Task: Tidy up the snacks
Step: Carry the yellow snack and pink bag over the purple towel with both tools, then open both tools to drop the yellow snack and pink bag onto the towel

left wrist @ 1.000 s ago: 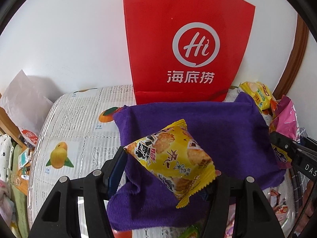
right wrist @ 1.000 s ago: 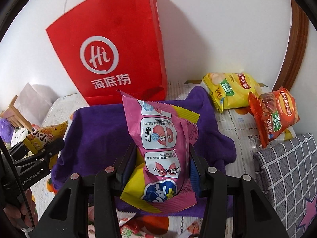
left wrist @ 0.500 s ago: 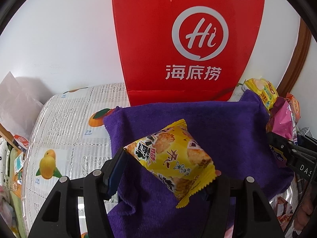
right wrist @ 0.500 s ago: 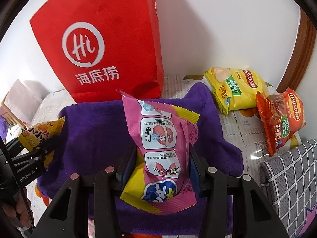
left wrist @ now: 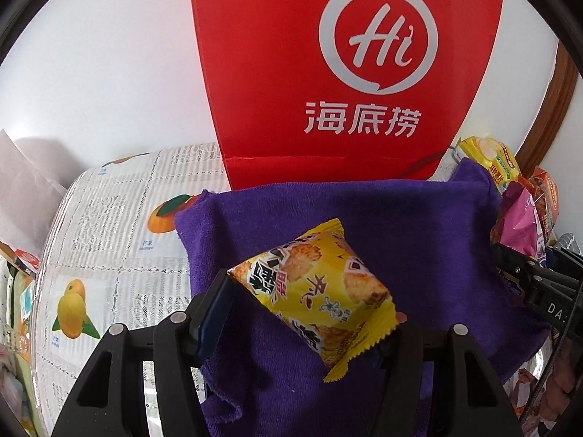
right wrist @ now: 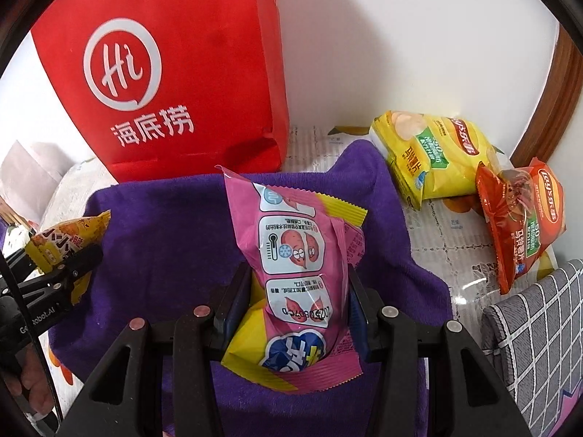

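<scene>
My left gripper point(left wrist: 309, 306) is shut on a small yellow cracker packet point(left wrist: 313, 291), held tilted above a purple towel point(left wrist: 400, 225) spread on the table. In the right wrist view my right gripper point(right wrist: 297, 291) is shut on a pink and yellow snack pouch point(right wrist: 298, 266), upright over the same purple towel point(right wrist: 164, 240). The left gripper with its yellow packet point(right wrist: 62, 244) shows at that view's left edge. The pink pouch point(left wrist: 521, 222) shows at the right edge of the left wrist view.
A tall red paper bag point(left wrist: 346, 73) point(right wrist: 175, 73) stands against the white wall behind the towel. A yellow chip bag point(right wrist: 433, 153) and an orange chip bag point(right wrist: 521, 215) lie at the right. A grey checked cushion point(right wrist: 535, 335) sits near right. The fruit-print tablecloth point(left wrist: 109, 247) covers the table.
Both grippers have moved forward and down toward the towel and the red bag, which now look larger. Each keeps its packet in the same hold.
</scene>
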Tool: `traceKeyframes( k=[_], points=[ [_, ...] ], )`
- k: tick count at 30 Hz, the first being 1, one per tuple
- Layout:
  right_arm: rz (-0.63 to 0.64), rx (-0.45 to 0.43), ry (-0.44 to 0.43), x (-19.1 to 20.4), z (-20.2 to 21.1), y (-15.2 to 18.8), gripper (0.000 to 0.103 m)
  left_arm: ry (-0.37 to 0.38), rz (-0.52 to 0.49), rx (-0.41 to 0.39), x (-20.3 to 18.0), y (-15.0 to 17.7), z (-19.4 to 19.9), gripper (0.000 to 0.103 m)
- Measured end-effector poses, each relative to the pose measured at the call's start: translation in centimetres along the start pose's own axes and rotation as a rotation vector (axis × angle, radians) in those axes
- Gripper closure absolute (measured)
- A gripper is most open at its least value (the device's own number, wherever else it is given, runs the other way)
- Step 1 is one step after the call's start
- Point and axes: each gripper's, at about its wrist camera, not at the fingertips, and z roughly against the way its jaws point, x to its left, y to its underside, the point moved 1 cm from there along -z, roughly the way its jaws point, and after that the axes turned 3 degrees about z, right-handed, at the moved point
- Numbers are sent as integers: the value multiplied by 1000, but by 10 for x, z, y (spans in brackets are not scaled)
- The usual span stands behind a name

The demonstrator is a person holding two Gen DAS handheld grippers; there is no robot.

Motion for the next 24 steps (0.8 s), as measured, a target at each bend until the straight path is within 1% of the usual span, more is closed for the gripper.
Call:
traceKeyframes(
  k=[9,17,24],
  points=[
    [5,11,6,-1,-8,-1,55,8,2,20,-2,0,-10,44],
    [39,24,20,5,-13,0,55,10,0,34,-1,1,-15,43],
    [42,37,22,8,-15,1,54,24,-3,64,-2,4,-17,41]
  ],
)
